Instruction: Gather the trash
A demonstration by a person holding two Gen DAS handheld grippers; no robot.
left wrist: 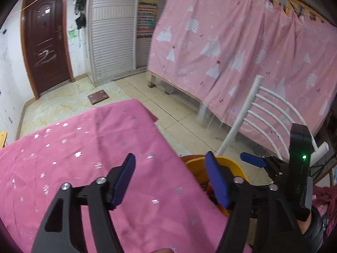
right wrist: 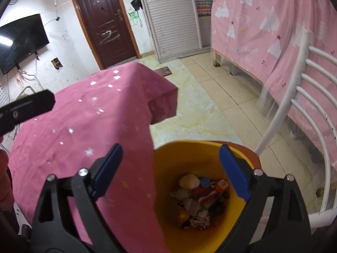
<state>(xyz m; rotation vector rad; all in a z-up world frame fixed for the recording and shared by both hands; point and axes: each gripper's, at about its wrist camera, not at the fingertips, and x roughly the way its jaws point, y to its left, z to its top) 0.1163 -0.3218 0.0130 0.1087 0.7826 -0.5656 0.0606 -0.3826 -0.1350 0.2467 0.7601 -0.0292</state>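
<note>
Right claw (right wrist: 170, 164) stands wide open and empty, poised over the yellow bin (right wrist: 166, 189), which holds the collected trash (right wrist: 200, 198) at its bottom. Left claw (left wrist: 170, 166) is likewise parted with nothing between its blue pads (left wrist: 217, 181), above the edge of the pink star-printed tabletop (left wrist: 84, 147) just beside the bin. A white chair (right wrist: 311, 109) stands near the bin on the tiled floor (right wrist: 210, 105).
</note>
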